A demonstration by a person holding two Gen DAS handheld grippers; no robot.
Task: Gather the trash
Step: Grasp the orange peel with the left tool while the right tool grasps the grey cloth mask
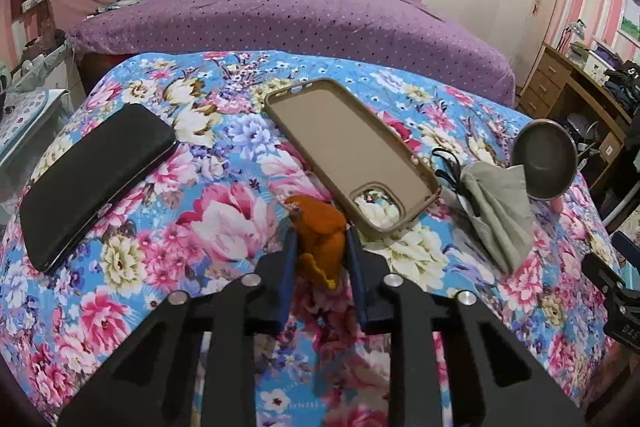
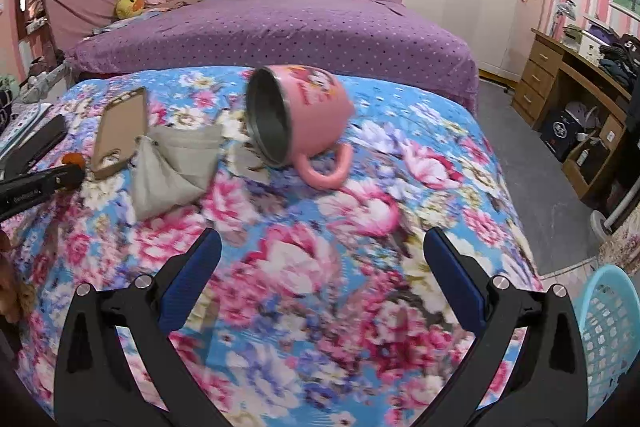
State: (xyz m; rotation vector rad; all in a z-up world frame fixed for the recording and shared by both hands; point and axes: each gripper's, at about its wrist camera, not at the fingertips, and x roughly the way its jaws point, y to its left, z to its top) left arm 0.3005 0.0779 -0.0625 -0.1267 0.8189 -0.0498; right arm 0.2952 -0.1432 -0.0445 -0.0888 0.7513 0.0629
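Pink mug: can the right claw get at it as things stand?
Probably yes. The right claw is open and empty, and only bare floral bedspread lies between it and the pink mug, which lies on its side. The grey face mask sits off to the left, clear of that path.

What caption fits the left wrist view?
Left gripper shut on orange peel beside tan phone case.
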